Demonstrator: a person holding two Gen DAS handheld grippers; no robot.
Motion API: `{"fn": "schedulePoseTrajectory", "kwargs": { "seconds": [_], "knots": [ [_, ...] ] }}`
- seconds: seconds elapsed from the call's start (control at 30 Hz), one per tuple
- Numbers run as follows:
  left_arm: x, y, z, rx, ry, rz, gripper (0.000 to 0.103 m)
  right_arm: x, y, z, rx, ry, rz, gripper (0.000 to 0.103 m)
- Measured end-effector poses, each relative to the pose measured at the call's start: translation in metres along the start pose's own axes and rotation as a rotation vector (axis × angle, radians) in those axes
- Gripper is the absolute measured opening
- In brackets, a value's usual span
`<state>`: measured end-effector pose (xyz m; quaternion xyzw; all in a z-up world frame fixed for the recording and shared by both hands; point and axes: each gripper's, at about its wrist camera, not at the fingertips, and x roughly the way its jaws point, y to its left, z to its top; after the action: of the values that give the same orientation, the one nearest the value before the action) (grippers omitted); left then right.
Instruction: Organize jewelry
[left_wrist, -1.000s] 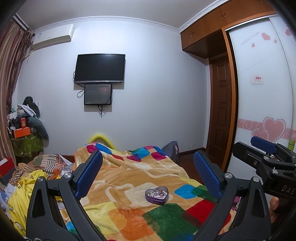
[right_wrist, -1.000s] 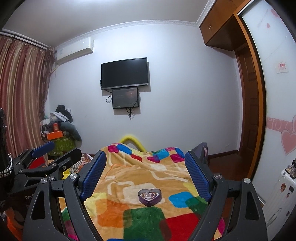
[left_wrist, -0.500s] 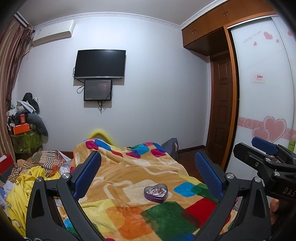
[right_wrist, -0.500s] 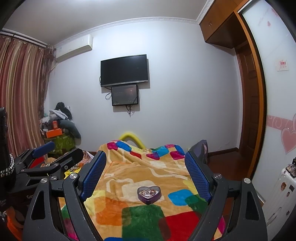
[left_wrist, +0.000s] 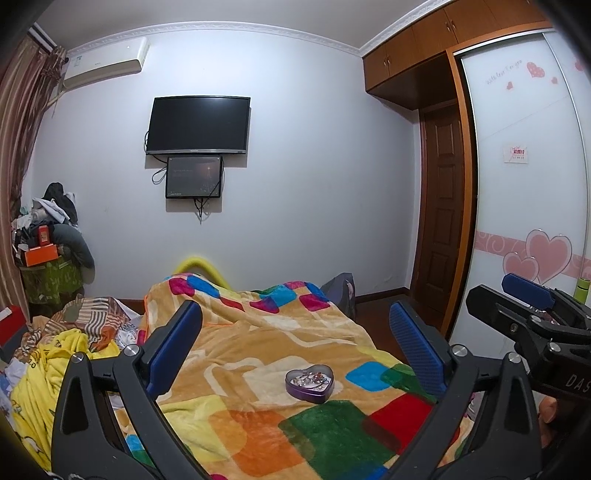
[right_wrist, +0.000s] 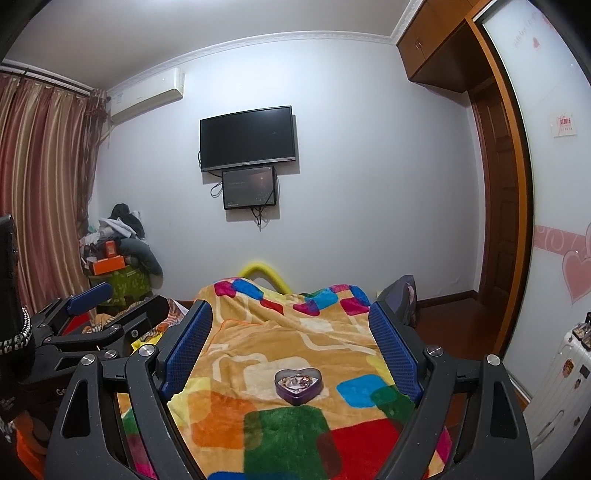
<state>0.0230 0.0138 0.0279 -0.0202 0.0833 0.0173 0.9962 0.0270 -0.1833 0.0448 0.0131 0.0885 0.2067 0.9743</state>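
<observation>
A purple heart-shaped tin (left_wrist: 309, 383) with several small jewelry pieces in it sits open on a colourful patchwork blanket (left_wrist: 258, 347) on the bed. It also shows in the right wrist view (right_wrist: 298, 384). My left gripper (left_wrist: 295, 325) is open and empty, held above and short of the tin. My right gripper (right_wrist: 291, 325) is open and empty too, about as far from the tin. Each gripper shows at the edge of the other's view: the right gripper (left_wrist: 528, 317) and the left gripper (right_wrist: 107, 314).
Crumpled yellow and striped bedding (left_wrist: 55, 350) lies left of the blanket. A pile of clothes and boxes (right_wrist: 114, 254) stands by the curtain. A wardrobe with heart decals (left_wrist: 524, 221) and a wooden door (left_wrist: 443, 221) are on the right. A white suitcase (right_wrist: 554, 384) stands lower right.
Both views have tilted slightly downward, so the room sits higher in frame and the tin looks a little nearer. Both grippers stay open.
</observation>
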Motion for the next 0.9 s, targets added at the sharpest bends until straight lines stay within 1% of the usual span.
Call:
{"fn": "schedulePoseTrajectory", "kwargs": {
  "seconds": [0.9],
  "knots": [
    [0.0009, -0.0007, -0.0032, -0.016, 0.006, -0.036, 0.102, -0.0017, 0.0005, -0.0011, 0.003, 0.002, 0.000, 0.084]
  ]
}}
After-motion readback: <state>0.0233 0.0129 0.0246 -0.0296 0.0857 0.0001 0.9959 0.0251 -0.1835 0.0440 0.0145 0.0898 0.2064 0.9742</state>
